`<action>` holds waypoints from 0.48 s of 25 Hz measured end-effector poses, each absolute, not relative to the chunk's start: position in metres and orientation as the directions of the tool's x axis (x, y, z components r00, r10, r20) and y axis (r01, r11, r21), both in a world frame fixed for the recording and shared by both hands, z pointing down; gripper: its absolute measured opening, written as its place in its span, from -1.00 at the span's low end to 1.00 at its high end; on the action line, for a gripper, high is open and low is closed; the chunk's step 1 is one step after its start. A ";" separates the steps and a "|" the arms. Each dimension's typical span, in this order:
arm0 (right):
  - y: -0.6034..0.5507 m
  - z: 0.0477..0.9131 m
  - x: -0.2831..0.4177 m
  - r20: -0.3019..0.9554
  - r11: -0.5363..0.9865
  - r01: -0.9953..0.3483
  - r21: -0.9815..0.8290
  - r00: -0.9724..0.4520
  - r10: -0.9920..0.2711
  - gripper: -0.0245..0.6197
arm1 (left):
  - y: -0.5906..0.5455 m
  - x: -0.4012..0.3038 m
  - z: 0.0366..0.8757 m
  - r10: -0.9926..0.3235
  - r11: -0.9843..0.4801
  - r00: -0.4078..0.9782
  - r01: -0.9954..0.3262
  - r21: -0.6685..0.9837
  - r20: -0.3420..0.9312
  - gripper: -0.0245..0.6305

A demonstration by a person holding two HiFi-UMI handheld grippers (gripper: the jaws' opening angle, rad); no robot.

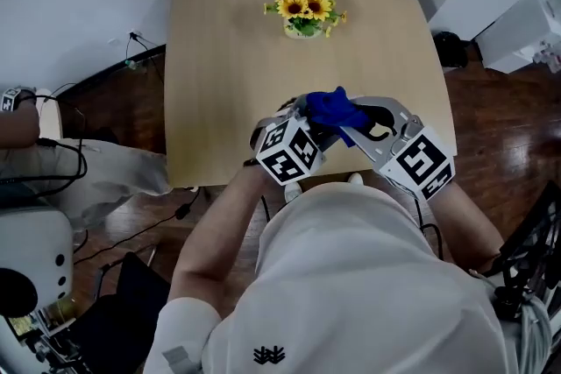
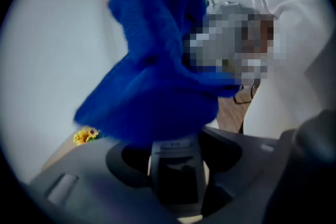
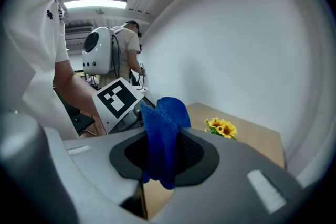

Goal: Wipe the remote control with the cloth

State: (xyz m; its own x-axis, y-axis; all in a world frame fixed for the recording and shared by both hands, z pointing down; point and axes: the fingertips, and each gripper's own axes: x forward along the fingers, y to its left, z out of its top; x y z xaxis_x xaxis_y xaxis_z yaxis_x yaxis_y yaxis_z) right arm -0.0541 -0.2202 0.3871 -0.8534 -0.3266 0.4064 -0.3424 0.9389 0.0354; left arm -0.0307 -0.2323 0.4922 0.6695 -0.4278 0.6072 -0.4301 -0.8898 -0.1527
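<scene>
One pot holds sunflowers at the desk's far side. Left tool clamped on remote control. Right tool clamped on cloth, which covers the remote's far end above the near desk edge.

No text, label or number can be read anywhere.

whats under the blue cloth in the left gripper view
The near end of the dark remote control pokes out below the cloth, clamped in the left tool. The rest of the remote is covered, so its far end cannot be seen.
</scene>
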 end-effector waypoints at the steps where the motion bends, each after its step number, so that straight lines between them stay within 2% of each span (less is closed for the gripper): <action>1: -0.216 0.389 -0.062 0.404 0.946 -0.324 0.033 -0.861 -0.309 -0.66 | -0.231 -0.029 0.488 -0.438 -0.884 0.668 -0.443 -0.152 0.601 -0.08; 6: -0.204 0.403 -0.077 0.409 0.963 -0.269 0.032 -0.875 -0.258 -0.66 | -0.229 -0.029 0.479 -0.495 -0.846 0.641 -0.509 -0.157 0.587 -0.08; 12: -0.223 0.408 -0.084 0.434 0.959 -0.280 0.055 -0.858 -0.275 -0.66 | -0.225 -0.053 0.478 -0.511 -0.832 0.620 -0.531 -0.161 0.596 -0.08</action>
State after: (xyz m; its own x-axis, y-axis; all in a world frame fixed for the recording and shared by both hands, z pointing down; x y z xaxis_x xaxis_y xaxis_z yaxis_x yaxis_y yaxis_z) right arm -0.0844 -0.2233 0.4076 -0.8577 -0.2753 0.4343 -0.2796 0.9585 0.0555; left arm -0.0529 -0.2249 0.4780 0.6202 -0.5105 0.5956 -0.5306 -0.8322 -0.1609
